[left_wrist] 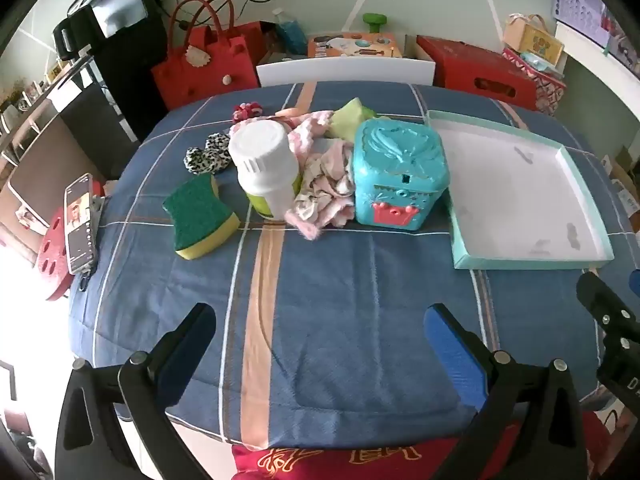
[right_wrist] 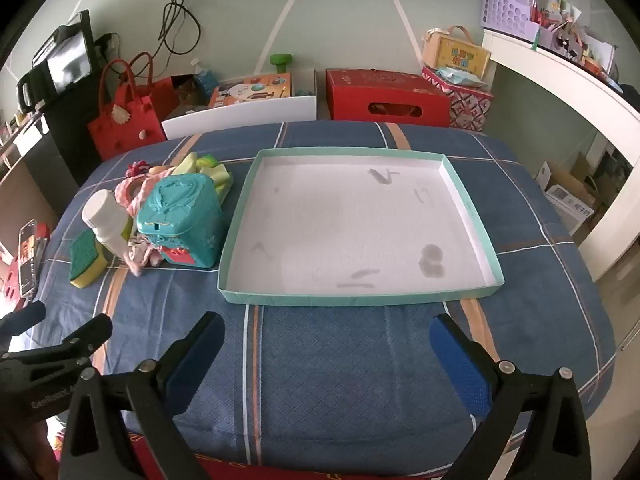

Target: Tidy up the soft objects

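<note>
On the desk, which has a blue cloth with white and orange lines, my soft things lie in a little heap on the left side. I hold my left gripper low over the near part of the cloth, and its jaws are wide apart with nothing between them. My right gripper is just the same: jaws wide, nothing in them, over the bare cloth in front of the tray.

The tray is big and flat, with a white floor and a pale green rim. It sits on the right side of the desk and nothing is in it, only some grey marks.

Just beside its left edge stands a teal toy box with a red crown on the front. Pink and white cloths are bunched up against that box. A white bottle stands touching them on the left. Next to the bottle lies a green and yellow sponge. Behind the sponge is a black and white spotted scrunchie, and further back a red scrunchie. A yellow-green cloth lies behind the box.

A phone leans at the far left edge of the desk
</note>
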The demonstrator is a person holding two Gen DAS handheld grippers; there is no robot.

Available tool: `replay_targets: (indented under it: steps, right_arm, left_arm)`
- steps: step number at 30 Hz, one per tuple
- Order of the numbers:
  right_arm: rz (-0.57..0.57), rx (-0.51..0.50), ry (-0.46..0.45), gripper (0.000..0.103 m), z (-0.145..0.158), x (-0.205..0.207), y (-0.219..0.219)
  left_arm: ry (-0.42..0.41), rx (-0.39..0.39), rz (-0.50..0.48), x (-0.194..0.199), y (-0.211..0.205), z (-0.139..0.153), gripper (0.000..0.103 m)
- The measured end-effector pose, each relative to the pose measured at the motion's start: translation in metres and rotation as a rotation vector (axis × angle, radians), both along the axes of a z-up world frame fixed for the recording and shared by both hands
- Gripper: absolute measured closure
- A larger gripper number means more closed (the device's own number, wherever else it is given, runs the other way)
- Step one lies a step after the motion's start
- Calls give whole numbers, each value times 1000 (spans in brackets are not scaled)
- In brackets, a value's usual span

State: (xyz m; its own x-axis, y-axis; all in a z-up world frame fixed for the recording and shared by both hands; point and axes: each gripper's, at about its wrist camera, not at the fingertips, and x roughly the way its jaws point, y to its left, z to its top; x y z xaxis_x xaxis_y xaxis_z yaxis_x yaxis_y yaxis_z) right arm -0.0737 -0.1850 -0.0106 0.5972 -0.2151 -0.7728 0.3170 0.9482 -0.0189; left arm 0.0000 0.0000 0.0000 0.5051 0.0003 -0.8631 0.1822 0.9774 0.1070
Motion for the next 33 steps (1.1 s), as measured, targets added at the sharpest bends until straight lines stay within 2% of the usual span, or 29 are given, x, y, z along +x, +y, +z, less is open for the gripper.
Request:
replay_targets:
  steps: [6, 10, 14, 33]
  right_arm:
    - [0, -4, 1, 0, 0, 0, 0]
    - [0, -6, 2, 0, 0, 0, 0]
    - [0, -6, 3, 0, 0, 0, 1]
    - [0, -8, 4, 0, 0, 0, 1]
  left_arm:
    - [-43, 23, 8, -2, -5, 1, 0]
    - [-34, -1, 27, -3, -11, 6, 0]
    - [-30, -45, 17, -1, 1, 2, 0]
    - [-43, -34, 23, -2, 2, 4, 0]
